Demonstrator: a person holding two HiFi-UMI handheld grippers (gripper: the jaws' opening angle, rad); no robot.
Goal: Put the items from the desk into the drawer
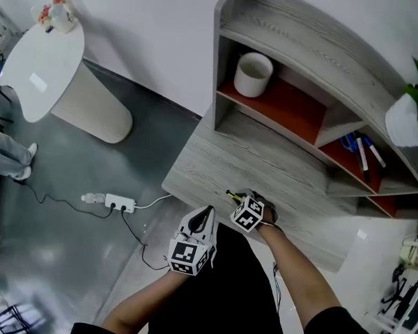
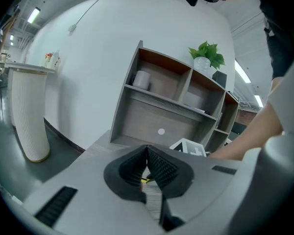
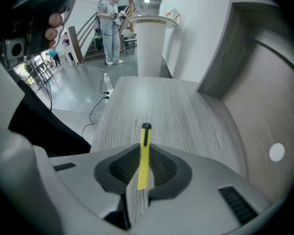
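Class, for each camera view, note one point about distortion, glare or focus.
Head view: the shelf unit bows, and the grey floor carries soft glare. Left gripper view: fisheye, dark corners, bright ceiling strips. Right gripper view: the yellow tool is sharp, edges vignetted.

White wall (image 1: 146, 26), grey glossy floor (image 1: 70, 172), white pedestal table (image 1: 45, 68), power strip (image 1: 118, 202) on floor
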